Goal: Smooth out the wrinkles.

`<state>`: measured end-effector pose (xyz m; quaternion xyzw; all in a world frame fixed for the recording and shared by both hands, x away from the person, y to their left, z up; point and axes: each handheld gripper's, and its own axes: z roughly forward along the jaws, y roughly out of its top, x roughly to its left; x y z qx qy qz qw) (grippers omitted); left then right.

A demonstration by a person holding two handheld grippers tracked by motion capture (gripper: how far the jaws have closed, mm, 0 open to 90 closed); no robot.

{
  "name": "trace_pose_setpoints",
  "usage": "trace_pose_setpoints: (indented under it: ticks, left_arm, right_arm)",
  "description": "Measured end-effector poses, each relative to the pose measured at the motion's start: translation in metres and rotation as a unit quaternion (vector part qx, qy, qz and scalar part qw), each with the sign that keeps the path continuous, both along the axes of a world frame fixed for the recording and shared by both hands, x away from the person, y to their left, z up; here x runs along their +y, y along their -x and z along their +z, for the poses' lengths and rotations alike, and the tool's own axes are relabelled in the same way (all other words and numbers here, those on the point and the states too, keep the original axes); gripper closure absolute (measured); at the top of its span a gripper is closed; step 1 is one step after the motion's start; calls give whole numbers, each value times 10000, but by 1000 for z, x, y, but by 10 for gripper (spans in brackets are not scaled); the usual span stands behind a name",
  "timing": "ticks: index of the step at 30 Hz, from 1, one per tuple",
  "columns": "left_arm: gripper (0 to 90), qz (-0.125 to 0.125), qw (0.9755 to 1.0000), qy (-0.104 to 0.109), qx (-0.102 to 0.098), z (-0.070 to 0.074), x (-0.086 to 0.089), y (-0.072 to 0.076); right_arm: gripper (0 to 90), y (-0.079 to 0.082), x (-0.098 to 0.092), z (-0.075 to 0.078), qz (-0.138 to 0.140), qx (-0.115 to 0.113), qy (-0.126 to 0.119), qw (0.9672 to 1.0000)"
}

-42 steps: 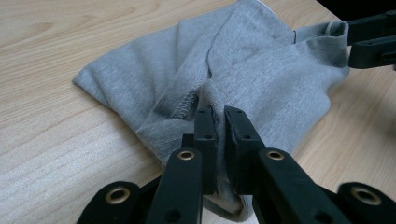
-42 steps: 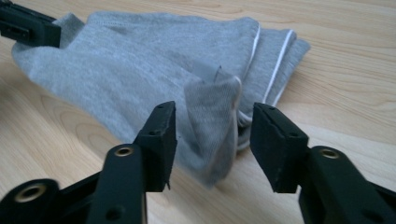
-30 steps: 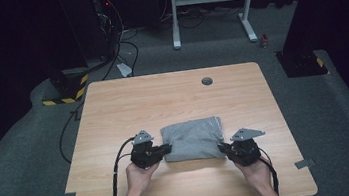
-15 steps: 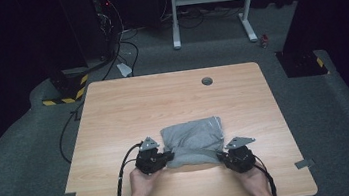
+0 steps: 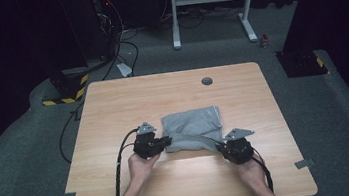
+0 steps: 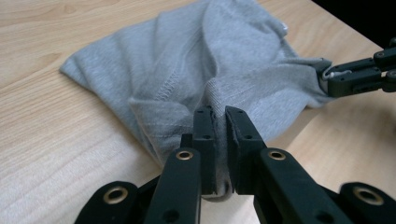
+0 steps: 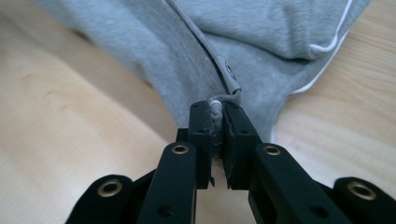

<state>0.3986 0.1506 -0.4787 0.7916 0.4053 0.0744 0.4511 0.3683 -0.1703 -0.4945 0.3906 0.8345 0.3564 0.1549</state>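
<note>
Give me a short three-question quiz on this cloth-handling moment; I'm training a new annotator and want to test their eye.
1. True or false: the left gripper is clamped on the grey garment.
2. What does the right gripper pinch? A) a cable B) a fold of the garment, by a white cord end C) the table edge
3. On what surface does the garment rest?

Key:
1. True: its jaws are shut on a fold of the fabric.
2. B.
3. On the wooden table; the near edge is drawn up between the two grippers.
</note>
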Motion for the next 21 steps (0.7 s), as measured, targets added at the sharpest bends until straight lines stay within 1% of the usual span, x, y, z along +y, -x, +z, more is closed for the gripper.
trace_pose_setpoints:
  ticks: [2, 3, 4, 5, 7, 8, 10, 12, 13, 14, 15, 17, 18, 20, 21]
  left_arm:
    - [824, -109, 9999, -28, -38, -1, 0, 8]
    - [823, -144, 9999, -25, -34, -2, 0, 10]
    - [820, -180, 9998, -35, -24, -4, 0, 13]
    - [820, -197, 9998, -23, -11, -6, 0, 16]
    - [817, -220, 9997, -39, 44, -12, 0, 19]
    - [815, -225, 9997, -69, 59, -15, -1, 21]
    - [813, -242, 9996, -80, 89, -18, -2, 22]
    - [791, -239, 9996, -10, 122, -19, -1, 25]
    - [778, -239, 9996, -10, 122, -19, -1, 25]
    - [778, -230, 9997, -18, 114, -18, 0, 25]
    - [757, -205, 9997, 2, 91, -17, 1, 26]
    - [677, -109, 9999, 79, 65, -14, 3, 27]
    - [656, -68, 9999, 145, 62, -12, 4, 27]
    - [620, -43, 9998, 180, 34, -9, 7, 27]
    - [599, -9, 9998, 185, 40, -7, 7, 28]
  right_arm:
    - [818, 9, -1, -2, 88, 20, 10, 10000]
    - [815, 15, -2, -5, 126, 35, 48, 9999]
    - [812, 21, -4, -12, 145, 115, 91, 9998]
    - [812, 21, -4, -12, 145, 115, 91, 9998]
    - [809, 25, -8, -18, 116, 139, 97, 9998]
    - [804, 26, -9, -20, 63, 164, 41, 9998]
    - [772, 26, -10, -20, 62, 149, 43, 9999]
    - [712, 28, -9, -18, 90, 160, 58, 9998]
    - [712, 28, -9, -18, 90, 160, 58, 9998]
    - [691, 30, -9, -17, 88, 190, 20, 9998]
    - [665, 31, -10, -15, 105, 202, -33, 9997]
    - [619, 33, -14, -8, 102, 204, -178, 9996]
    - [610, 33, -16, -4, 104, 189, -268, 9994]
    - [598, 32, -20, 4, 102, 156, -432, 9989]
    - [596, 30, -22, 10, 89, 106, -538, 9985]
